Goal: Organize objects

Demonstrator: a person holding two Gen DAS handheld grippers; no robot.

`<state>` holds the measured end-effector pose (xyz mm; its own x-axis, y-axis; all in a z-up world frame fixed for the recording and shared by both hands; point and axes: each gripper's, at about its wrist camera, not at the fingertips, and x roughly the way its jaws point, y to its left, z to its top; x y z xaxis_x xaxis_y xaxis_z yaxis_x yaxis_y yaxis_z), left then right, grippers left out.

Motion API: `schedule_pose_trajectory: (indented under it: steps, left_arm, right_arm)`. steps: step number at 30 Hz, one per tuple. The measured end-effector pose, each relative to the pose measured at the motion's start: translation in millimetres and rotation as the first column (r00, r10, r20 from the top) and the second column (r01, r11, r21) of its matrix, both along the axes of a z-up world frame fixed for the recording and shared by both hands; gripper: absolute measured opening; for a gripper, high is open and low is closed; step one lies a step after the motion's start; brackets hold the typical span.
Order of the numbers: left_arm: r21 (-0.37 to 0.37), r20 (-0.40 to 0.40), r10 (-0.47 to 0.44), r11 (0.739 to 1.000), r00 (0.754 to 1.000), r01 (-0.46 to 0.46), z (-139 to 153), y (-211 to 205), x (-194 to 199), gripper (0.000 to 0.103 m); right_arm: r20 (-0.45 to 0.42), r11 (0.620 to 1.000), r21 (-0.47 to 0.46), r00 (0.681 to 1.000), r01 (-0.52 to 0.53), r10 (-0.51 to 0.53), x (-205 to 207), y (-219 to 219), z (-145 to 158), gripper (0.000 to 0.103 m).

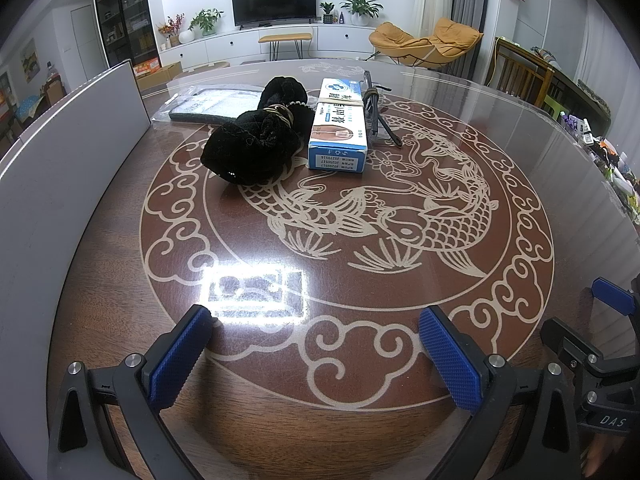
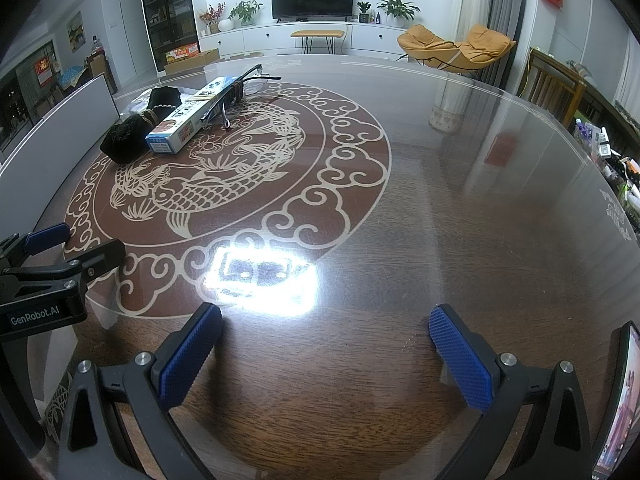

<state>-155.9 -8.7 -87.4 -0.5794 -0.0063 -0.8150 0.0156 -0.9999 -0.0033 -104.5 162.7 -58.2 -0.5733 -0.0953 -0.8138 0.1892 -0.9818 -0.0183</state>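
Left wrist view
Left gripper (image 1: 316,340): fingers (image 1: 180,356) spread wide apart, nothing between them, hovering over the near part of the tabletop (image 1: 360,360).
Task things: all well ahead of the fingers, grouped at the far side of the fish medallion (image 1: 360,216).
Black velvet pouch (image 1: 256,148): left of the group, tied at the neck, touching the box.
Blue-and-white box (image 1: 340,128): lying flat, its short end toward the camera.
Eyeglasses (image 1: 376,116): just right of the box and against it, temples folded out.
Clear bag (image 1: 216,104): flat behind the pouch; contents too blurred to tell.
White panel (image 1: 68,152): standing along the left edge of the tabletop.
Right gripper (image 1: 600,320): seen at the lower right edge, one blue pad showing.

Right wrist view
Right gripper (image 2: 324,340): fingers (image 2: 460,360) apart and empty, above bare wood right of the medallion (image 2: 224,184).
Task things: far off to the upper left; pouch (image 2: 124,140), box (image 2: 188,120) and eyeglasses (image 2: 240,88) in one cluster.
Left gripper (image 2: 60,244): at the left edge, marked "GenRobot.AI".
Only here: a phone screen (image 2: 616,412) at the lower right edge.
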Motion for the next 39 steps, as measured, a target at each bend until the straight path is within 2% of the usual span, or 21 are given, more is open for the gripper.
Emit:
schedule_pose_trajectory:
  steps: [17,22,24,26,29,31,32,34,35,36,37,38,39]
  left_arm:
    - [0.001,0.002,0.001,1.000,1.000,-0.001,0,0,1,0.103]
    - [0.008,0.155,-0.092,0.996,0.984,0.092,0,0,-1,0.103]
    - [0.015,0.233,-0.146,0.989,0.962,0.147,2,-4,-8,0.103]
    - [0.051,0.268,-0.140,0.990,0.953,0.131,11,-17,-23,0.103]
    - [0.131,0.123,-0.075,0.990,0.990,0.059,54,-53,-55,0.103]
    - [0.187,0.028,-0.032,0.982,0.999,0.026,77,-75,-81,0.103]
    - [0.199,0.010,-0.011,0.980,1.000,0.009,82,-83,-96,0.103]
    - [0.207,0.043,0.011,0.978,0.999,-0.019,75,-91,-124,0.103]
    - [0.207,0.074,0.007,0.978,0.997,-0.023,65,-93,-138,0.102]
    - [0.197,0.088,0.001,0.980,0.996,-0.018,57,-91,-144,0.096]
    - [0.180,0.100,-0.009,0.984,0.995,-0.009,49,-90,-150,0.081]
    - [0.156,0.113,-0.021,0.988,0.993,0.003,40,-83,-153,0.072]
    - [0.127,0.122,-0.039,0.992,0.992,0.023,31,-78,-158,0.067]
  right_arm:
    - [0.000,1.000,0.000,1.000,0.000,0.000,0,0,0,0.103]
    - [-0.001,1.000,0.000,1.000,0.000,0.000,0,0,0,0.103]
    - [-0.001,1.000,0.000,1.000,0.000,0.000,0,0,0,0.103]
    - [-0.001,1.000,0.000,1.000,0.000,0.000,0,0,0,0.103]
    - [-0.001,1.000,0.000,1.000,0.000,0.000,0,0,0,0.103]
    - [-0.001,1.000,0.000,1.000,0.000,0.000,0,0,0,0.103]
    - [-0.001,1.000,-0.001,1.000,0.000,0.000,0,0,0,0.103]
    - [-0.001,1.000,-0.001,1.000,-0.001,0.001,0,0,0,0.103]
    - [-0.001,1.000,-0.001,1.000,-0.001,0.001,0,0,0,0.103]
    - [-0.001,1.000,-0.001,1.000,-0.001,0.001,0,0,0,0.103]
    - [-0.001,1.000,-0.001,1.000,-0.001,0.001,0,0,0,0.103]
    - [-0.001,1.000,-0.001,1.000,-0.001,0.001,0,0,0,0.103]
    - [-0.001,1.000,-0.001,1.000,-0.001,0.001,0,0,0,0.103]
